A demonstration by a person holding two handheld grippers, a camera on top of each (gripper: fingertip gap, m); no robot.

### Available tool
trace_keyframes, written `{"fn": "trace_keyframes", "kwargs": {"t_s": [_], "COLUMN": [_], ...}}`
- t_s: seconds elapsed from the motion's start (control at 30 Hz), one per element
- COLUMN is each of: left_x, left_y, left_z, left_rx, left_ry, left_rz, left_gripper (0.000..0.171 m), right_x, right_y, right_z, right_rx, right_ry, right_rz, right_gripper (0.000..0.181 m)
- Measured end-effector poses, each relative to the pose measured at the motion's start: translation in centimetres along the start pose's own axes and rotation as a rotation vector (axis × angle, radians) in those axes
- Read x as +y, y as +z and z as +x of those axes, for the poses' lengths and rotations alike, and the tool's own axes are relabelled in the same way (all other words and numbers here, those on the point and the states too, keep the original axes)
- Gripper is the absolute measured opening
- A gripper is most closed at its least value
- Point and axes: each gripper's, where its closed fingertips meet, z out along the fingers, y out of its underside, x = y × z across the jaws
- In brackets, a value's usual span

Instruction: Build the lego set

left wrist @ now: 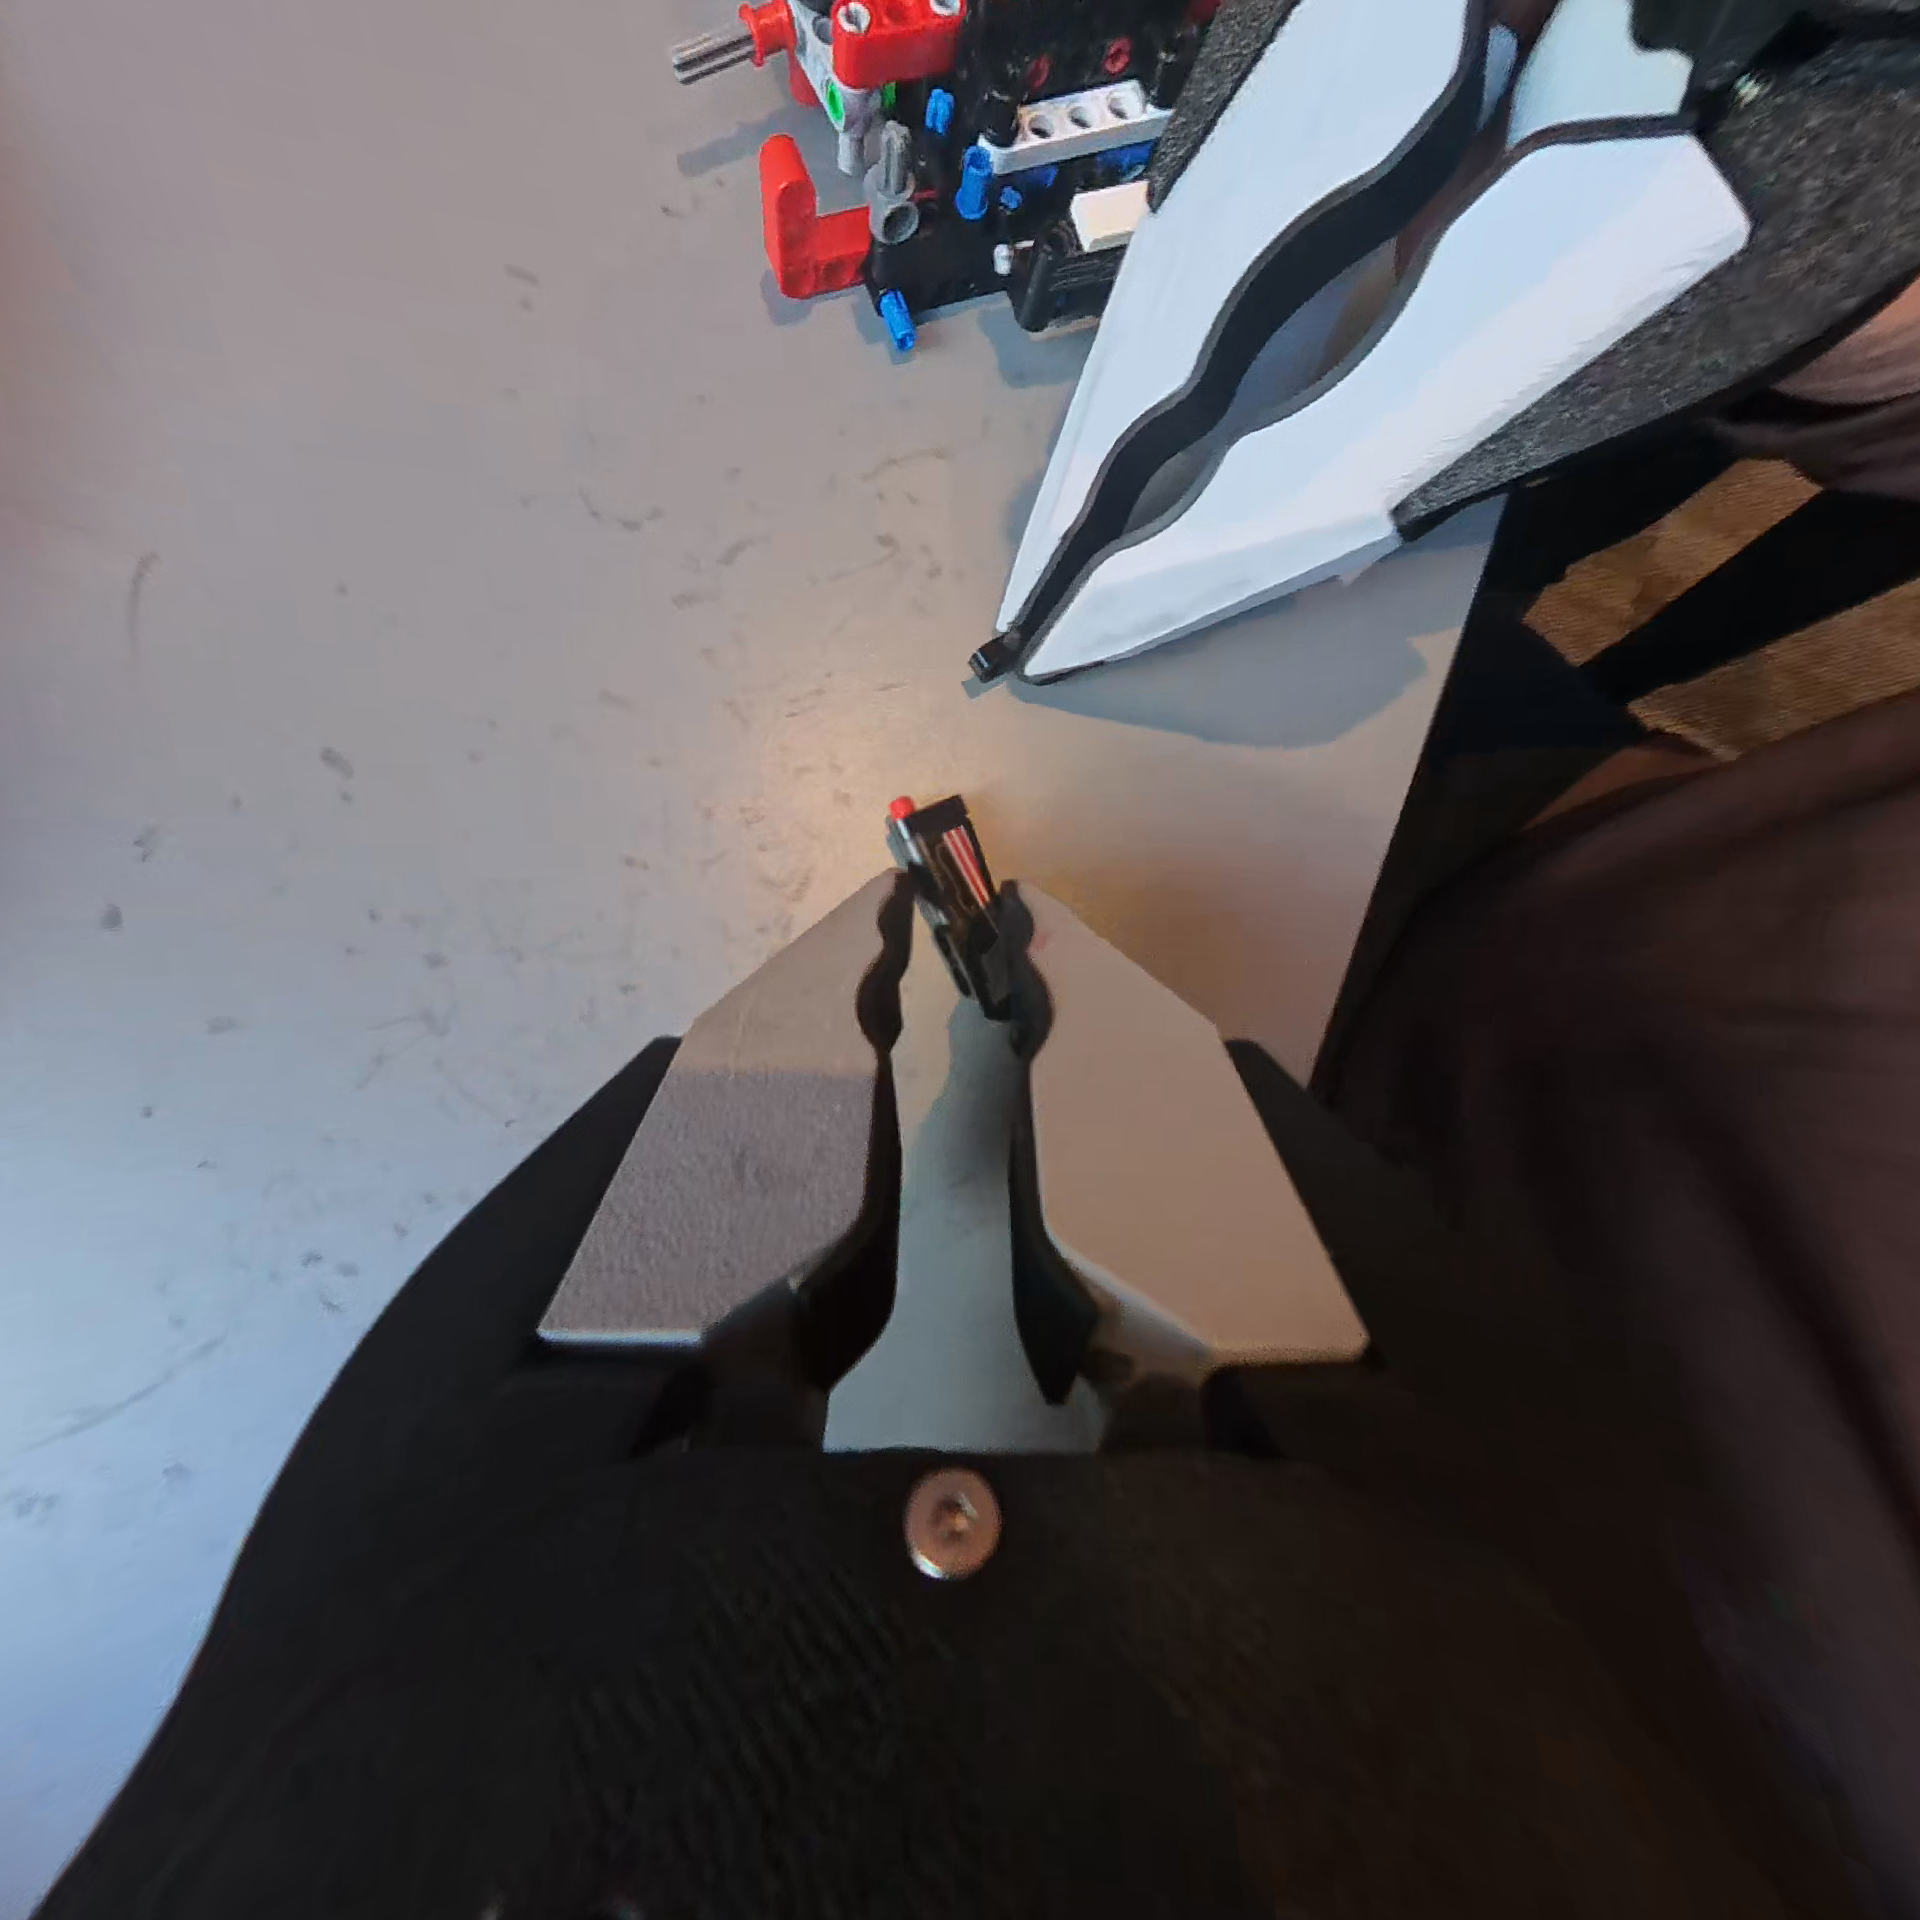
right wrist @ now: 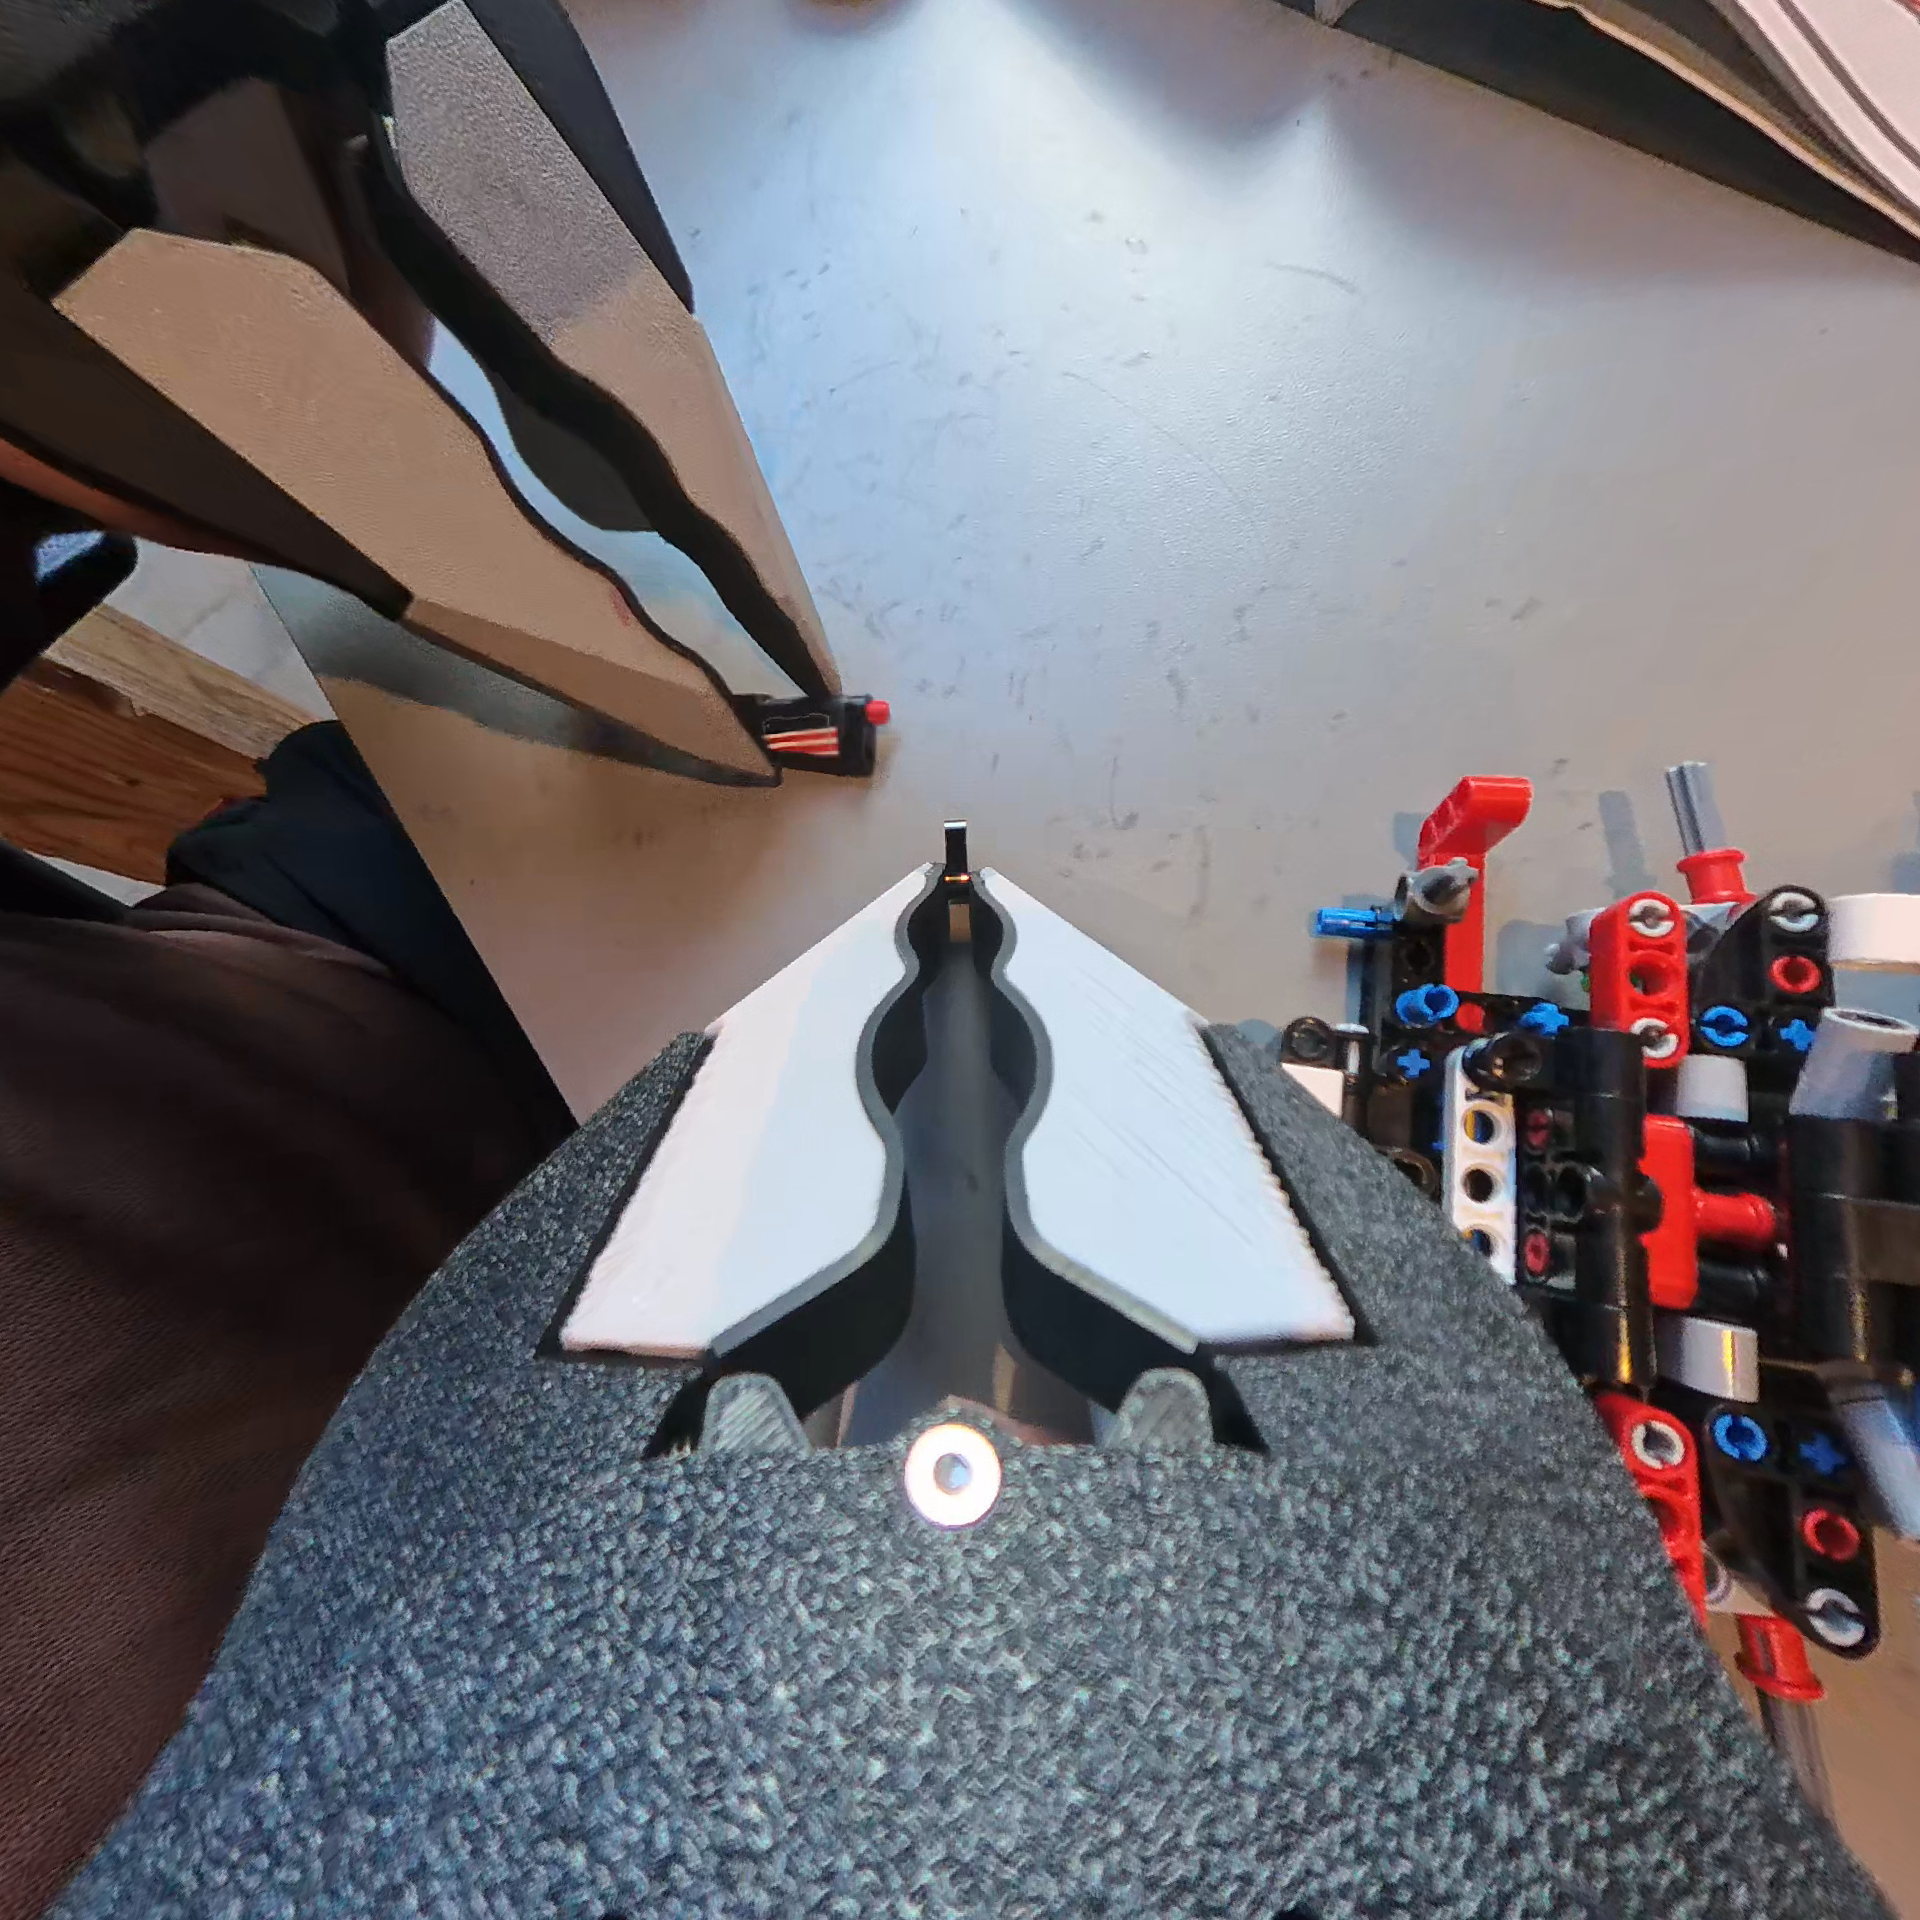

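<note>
Two grippers meet left of the half-built model (right wrist: 1621, 1195) on the bench (right wrist: 1195, 468): left gripper (left wrist: 951, 894) jaws pinch a red-tipped black piece (left wrist: 951, 883), right gripper (right wrist: 956, 878) jaws a tiny black part (right wrist: 956, 847), its shape indistinct.

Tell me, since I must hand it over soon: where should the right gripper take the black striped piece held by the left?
Grip the free end of the black striped piece, by the red pin. It juts beyond the left gripper, whose jaws cover its rear. Probably approach from ahead, opposite. The right gripper already pinches a small black part, so free that first.
</note>
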Motion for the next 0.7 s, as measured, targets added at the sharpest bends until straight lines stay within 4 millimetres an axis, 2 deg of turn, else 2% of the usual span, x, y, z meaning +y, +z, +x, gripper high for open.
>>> {"fn": "trace_keyframes", "kwargs": {"t_s": [0.2,0.27,0.5,0.7], "left_x": [-0.2,-0.2,0.2,0.3], "left_y": [0.3,0.2,-0.8,-0.1], "left_z": [1.1,1.0,0.8,0.6], "left_rx": [0.077,0.054,0.007,-0.029], "left_ry": [0.046,0.058,0.023,0.022], "left_rz": [-0.045,-0.048,-0.001,0.006], "left_gripper": [0.014,0.020,0.022,0.022], "right_x": [0.0,0.0,0.0,-0.1], "right_y": [0.1,0.0,0.0,0.2], "right_z": [-0.2,-0.2,-0.2,-0.3], "right_rx": [0.003,0.002,0.020,0.029], "right_ry": [-0.016,-0.016,-0.038,-0.051], "right_rz": [-0.002,-0.001,-0.001,0.000], "right_gripper": [0.005,0.004,0.004,0.004]}}
